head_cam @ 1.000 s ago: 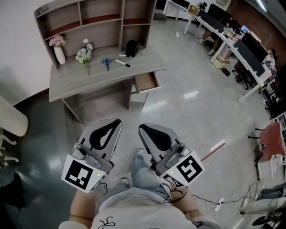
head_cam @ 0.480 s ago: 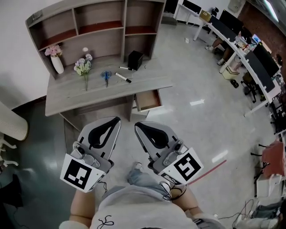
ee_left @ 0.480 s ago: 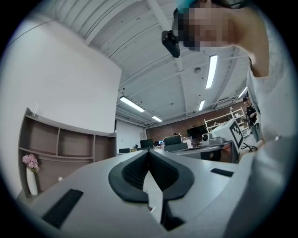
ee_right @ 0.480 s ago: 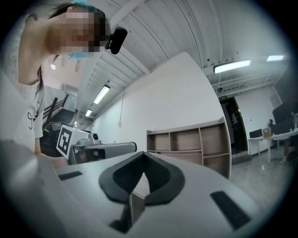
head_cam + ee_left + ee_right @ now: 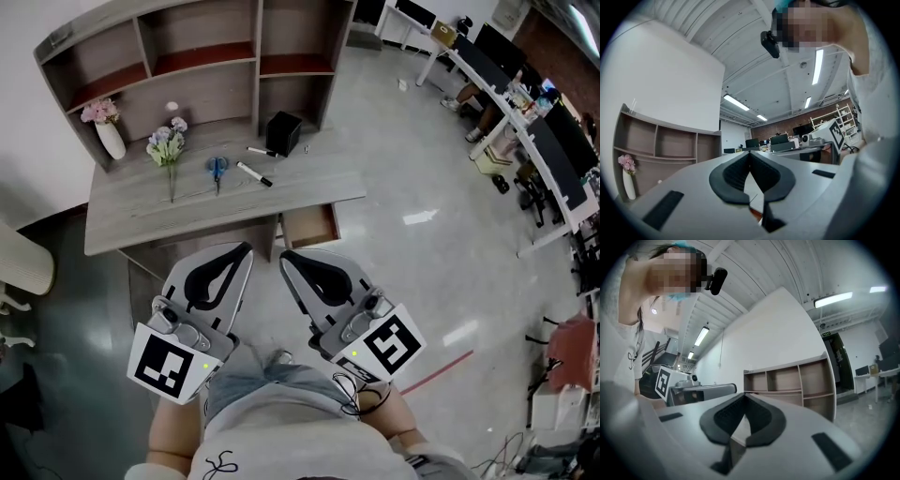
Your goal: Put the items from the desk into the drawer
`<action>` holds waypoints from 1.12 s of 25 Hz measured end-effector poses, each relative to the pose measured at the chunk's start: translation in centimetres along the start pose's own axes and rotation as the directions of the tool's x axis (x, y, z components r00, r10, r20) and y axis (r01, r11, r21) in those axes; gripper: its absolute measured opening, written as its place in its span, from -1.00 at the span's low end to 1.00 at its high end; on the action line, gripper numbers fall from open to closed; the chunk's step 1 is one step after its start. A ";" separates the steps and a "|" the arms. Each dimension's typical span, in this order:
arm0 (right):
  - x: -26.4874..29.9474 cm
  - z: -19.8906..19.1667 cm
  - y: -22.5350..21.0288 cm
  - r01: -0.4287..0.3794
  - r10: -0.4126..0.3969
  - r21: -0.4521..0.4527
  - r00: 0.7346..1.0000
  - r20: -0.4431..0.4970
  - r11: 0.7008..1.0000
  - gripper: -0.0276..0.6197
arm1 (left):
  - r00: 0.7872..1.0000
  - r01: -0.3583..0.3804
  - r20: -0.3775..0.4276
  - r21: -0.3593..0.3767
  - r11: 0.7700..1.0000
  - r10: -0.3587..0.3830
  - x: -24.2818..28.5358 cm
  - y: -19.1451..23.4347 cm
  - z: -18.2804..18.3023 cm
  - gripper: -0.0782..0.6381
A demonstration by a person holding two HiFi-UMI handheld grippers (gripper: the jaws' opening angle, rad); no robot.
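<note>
A grey desk [image 5: 141, 214] with a shelf unit behind it stands ahead. On it lie blue scissors [image 5: 217, 170], two markers [image 5: 254, 174] [image 5: 261, 151], a black box [image 5: 283, 132], a flower sprig [image 5: 166, 145] and a white vase [image 5: 109, 139] of pink flowers. The drawer [image 5: 311, 226] under the desk's right end is pulled open. My left gripper [image 5: 246, 248] and right gripper [image 5: 284, 256] are held close to my body, well short of the desk. Both are shut with nothing between the jaws.
A grey shelf unit [image 5: 192, 56] rises at the back of the desk. Office desks with monitors [image 5: 525, 112] line the far right. A pale chair back [image 5: 23, 262] shows at the left edge. A red strip [image 5: 436, 372] lies on the glossy floor.
The view has moved closer to the desk, which now sits lower and nearer in the head view. Both grippers keep the same shut pose.
</note>
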State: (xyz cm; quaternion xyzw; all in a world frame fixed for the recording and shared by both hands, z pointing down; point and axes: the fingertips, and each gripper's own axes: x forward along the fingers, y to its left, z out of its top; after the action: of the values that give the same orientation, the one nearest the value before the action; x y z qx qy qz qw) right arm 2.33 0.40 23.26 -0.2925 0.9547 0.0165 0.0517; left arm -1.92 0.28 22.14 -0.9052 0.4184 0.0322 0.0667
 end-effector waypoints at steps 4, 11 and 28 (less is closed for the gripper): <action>2.9 -1.1 -2.1 0.018 -0.018 0.007 1.000 -0.011 1.000 -0.89 | 1.000 -0.003 -0.015 -0.011 1.000 0.002 1.2 3.5 -1.4 -0.75; 10.4 -2.5 -6.3 0.090 -0.090 0.007 0.996 -0.022 0.996 -0.89 | 0.997 0.072 -0.015 -0.013 0.997 -0.072 4.6 11.7 -3.0 -0.75; 26.6 -4.8 -11.8 0.286 -0.286 -0.011 0.957 -0.041 0.958 -0.89 | 0.968 0.249 -0.004 -0.041 0.968 -0.249 8.2 29.1 -5.5 -0.75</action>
State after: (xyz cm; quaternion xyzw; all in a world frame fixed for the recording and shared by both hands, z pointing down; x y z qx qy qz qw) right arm -13.40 -24.50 25.16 -0.4277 0.9033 0.0052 0.0327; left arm -18.78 -25.35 23.95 -0.9519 0.3010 0.0278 0.0500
